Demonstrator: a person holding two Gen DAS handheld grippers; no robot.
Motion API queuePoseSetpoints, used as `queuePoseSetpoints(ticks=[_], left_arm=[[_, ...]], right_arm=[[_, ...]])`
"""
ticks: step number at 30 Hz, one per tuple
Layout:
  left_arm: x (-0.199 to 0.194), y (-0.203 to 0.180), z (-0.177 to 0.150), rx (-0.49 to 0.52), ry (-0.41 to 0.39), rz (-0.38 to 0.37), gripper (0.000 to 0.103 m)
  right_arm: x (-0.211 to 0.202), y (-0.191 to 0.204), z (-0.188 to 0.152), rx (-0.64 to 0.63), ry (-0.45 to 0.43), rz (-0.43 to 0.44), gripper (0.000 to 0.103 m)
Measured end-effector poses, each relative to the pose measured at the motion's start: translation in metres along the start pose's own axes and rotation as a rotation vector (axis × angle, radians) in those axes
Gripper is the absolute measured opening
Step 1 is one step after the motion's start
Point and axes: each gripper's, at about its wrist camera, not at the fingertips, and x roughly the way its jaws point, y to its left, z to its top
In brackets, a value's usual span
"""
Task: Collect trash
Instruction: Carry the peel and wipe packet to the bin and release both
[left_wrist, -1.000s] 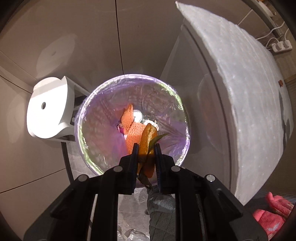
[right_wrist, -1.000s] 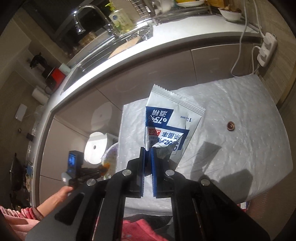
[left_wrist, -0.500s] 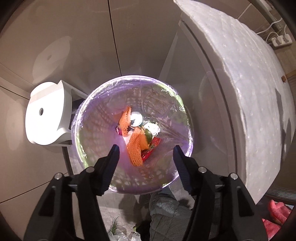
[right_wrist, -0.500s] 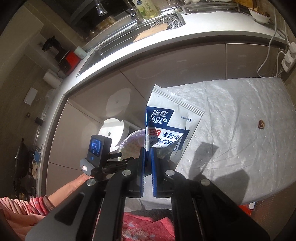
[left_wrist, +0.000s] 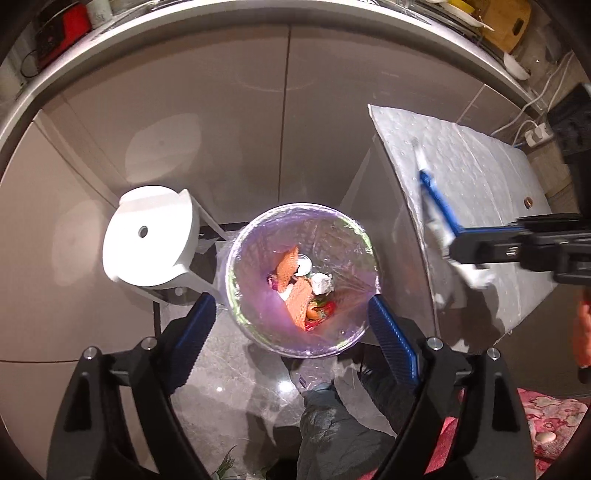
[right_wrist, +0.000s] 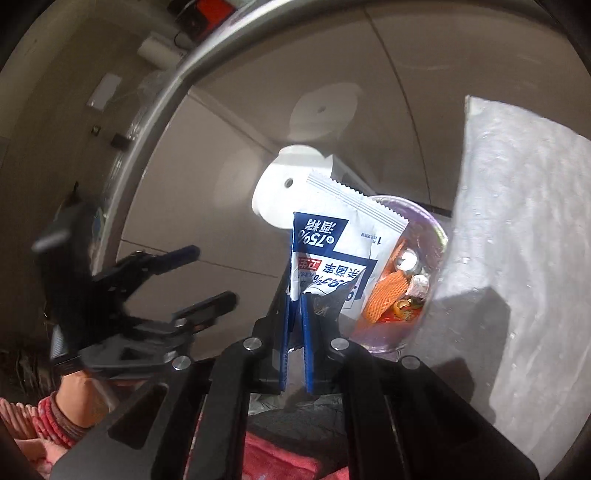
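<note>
The right gripper pinches the bottom edge of a blue-and-white wipe sachet, held upright just before the lined trash bin. The left gripper gapes wide and empty above the bin, where orange foam netting lies beside a white stool.

Left gripper motion-blurred in right wrist view, esp. its rear body. Wipe packet hides part of trash bin rim & white stool; packet's small print unreadable. Right gripper body cut off at frame edge in left wrist view.
</note>
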Motion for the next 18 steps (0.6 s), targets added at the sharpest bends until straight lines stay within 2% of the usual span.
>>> queuePoseSetpoints(ticks=[6,10,12,15,17,18], left_arm=[[-0.022,0.022,-0.014,-0.074,-0.006,0.078,0.081],[-0.027,0.027,-0.018,-0.097,0.001,0.094,0.081],[-0.027,0.025,-0.018,-0.092,0.003,0.099,0.081],[-0.025,0.018,-0.013,-0.071,0.004,0.097,0.081],[-0.025,0.010,-0.007,-0.056,-0.001,0.086,0.081],[-0.025,0.004,-0.003,-0.045,-0.006,0.078,0.081]], right_arm=[[0.093,0.003,0.018,-0.051,0.149,-0.059,0.010],[0.119,0.004,0.020,-0.071,0.185,-0.089,0.026],[0.117,0.002,0.020,-0.056,0.182,-0.085,0.045],[0.091,-0.009,0.019,-0.041,0.151,-0.071,0.046],[0.060,-0.018,0.017,-0.015,0.092,-0.059,0.047],[0.038,-0.024,0.014,-0.005,0.047,-0.063,0.052]])
